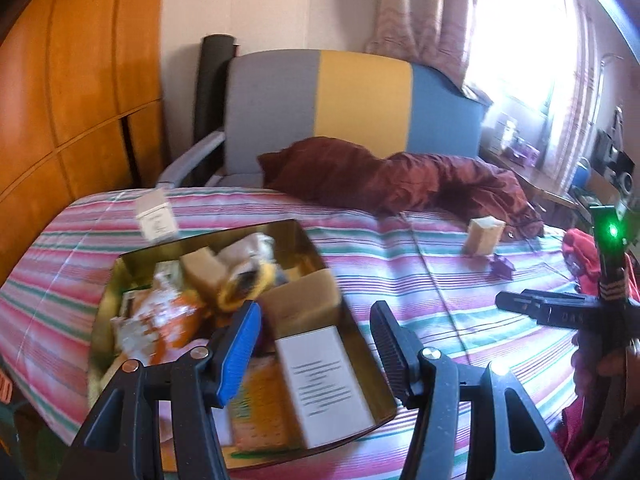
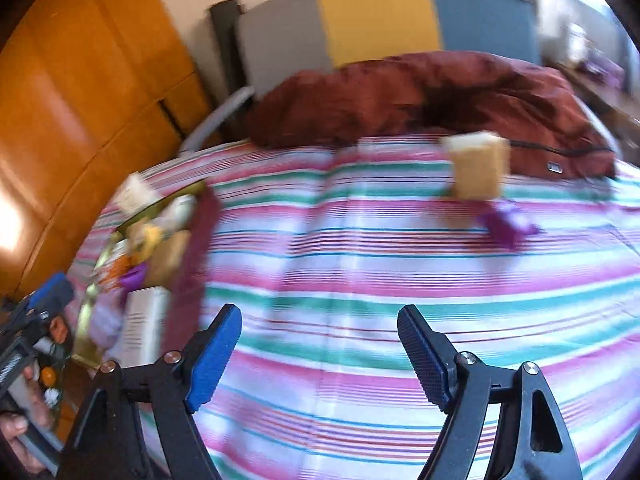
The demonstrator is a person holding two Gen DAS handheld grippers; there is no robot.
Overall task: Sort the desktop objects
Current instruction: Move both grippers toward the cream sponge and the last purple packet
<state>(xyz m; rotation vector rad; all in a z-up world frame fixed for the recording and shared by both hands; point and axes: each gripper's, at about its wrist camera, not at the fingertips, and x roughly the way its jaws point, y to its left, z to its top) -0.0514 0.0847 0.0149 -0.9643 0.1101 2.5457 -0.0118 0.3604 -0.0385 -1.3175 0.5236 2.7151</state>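
Both grippers gaped empty. Tan box point(image 2: 478, 168) stood upright, ahead-right of right gripper point(image 2: 320, 354); left gripper point(image 1: 316, 346) hovered over tray point(image 1: 360, 344), farther off.

A maroon blanket point(image 1: 404, 178) lies crumpled before a tricolour headboard point(image 1: 360, 100).

Right wrist view was motion-blurred; the purple thing point(image 2: 508, 226) couldn't be identified. Tin point(image 1: 372, 368) contents were smeared, box point(image 1: 324, 376) print unreadable.
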